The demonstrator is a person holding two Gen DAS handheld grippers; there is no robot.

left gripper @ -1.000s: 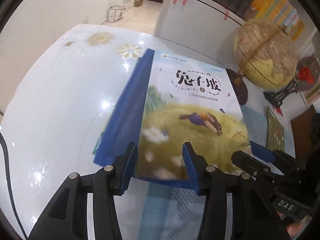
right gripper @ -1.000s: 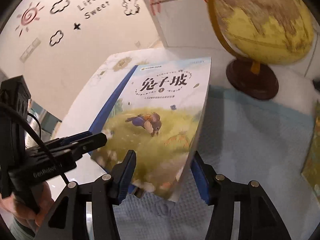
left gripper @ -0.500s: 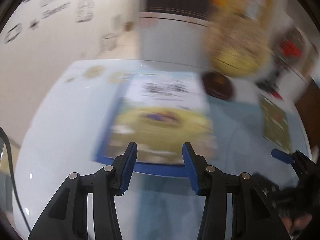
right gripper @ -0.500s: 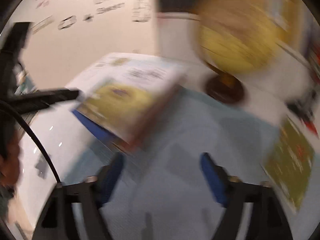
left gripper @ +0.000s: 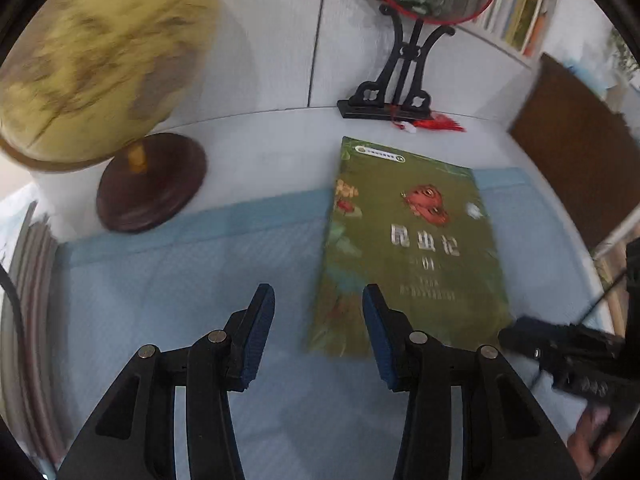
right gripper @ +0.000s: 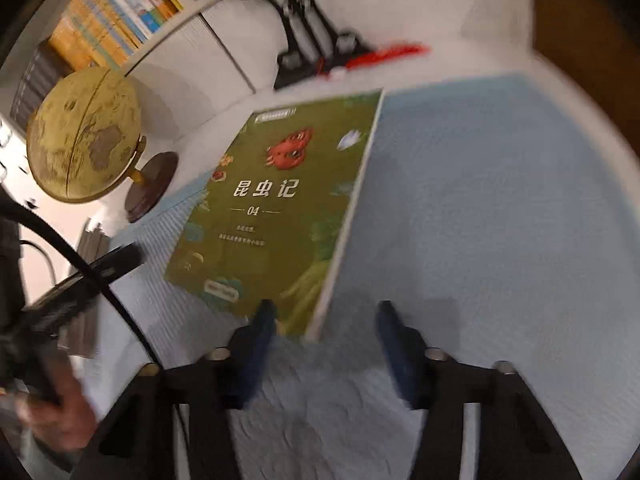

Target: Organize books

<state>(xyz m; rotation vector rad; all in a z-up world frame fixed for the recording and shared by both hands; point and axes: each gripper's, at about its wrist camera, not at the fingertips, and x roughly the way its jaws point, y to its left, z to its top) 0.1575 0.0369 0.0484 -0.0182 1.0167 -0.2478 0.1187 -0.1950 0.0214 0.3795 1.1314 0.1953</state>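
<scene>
We see the green book (left gripper: 408, 248) lying flat on the blue mat (left gripper: 180, 272), at 1 o'clock from our left gripper (left gripper: 318, 332). Both the left and the right gripper (right gripper: 324, 344) are closing, partly apart, holding nothing. The book seems thin, light and bendable; we judge the near edge the best place to grip.

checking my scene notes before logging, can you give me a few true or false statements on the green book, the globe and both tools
1. The green book lies flat on the blue mat. True.
2. The globe stands on the book. False: its base sits beside the book, apart from it.
3. The left tool grips the book. False: nothing is pressed between its pads.
4. The right tool is closing, nothing clamped. True.
</scene>
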